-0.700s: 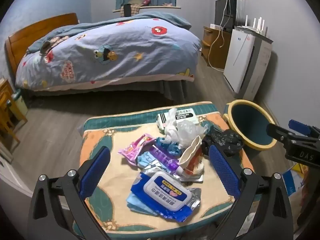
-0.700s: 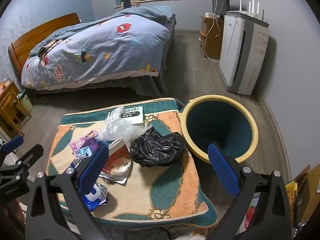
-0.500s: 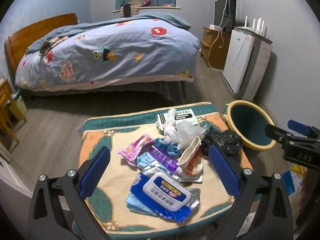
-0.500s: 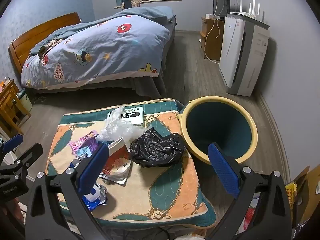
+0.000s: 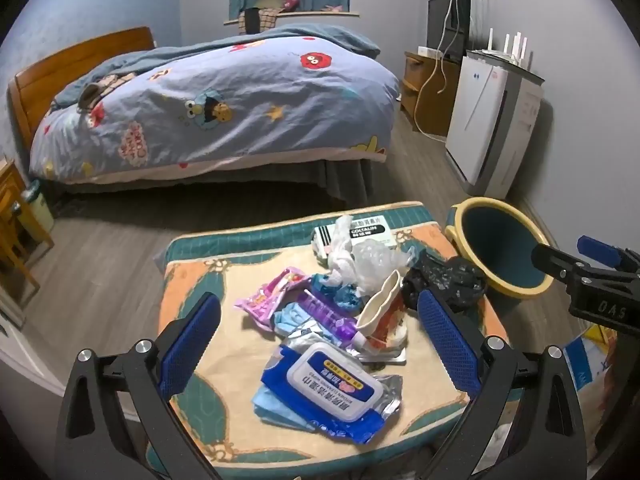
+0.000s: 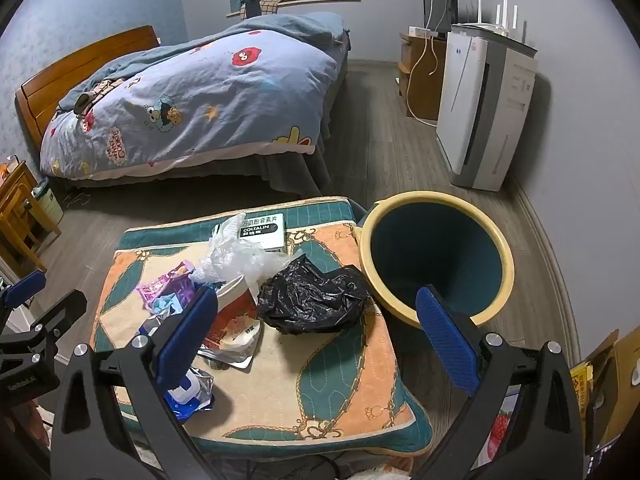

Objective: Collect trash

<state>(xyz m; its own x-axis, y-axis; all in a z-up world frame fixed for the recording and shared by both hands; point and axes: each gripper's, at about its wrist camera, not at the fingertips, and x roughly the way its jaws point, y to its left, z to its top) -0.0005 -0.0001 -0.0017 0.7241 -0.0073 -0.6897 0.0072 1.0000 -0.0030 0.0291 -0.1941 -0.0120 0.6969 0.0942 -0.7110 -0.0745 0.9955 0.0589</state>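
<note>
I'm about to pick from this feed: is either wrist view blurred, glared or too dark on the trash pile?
Left wrist view: sharp, dim even light, wipes pack readable, edges fisheye-bent. Right wrist view: also sharp, black bag shows mild sheen but little detail, trash bin interior shadowed.

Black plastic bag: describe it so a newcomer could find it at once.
Find the patterned cushion in front of the bed, with the yellow-rimmed bin to its right. The black plastic bag lies crumpled on the cushion's bin side, nearest the rim. It is the only black, glossy piece; the neighbouring litter is clear, white or coloured.
</note>
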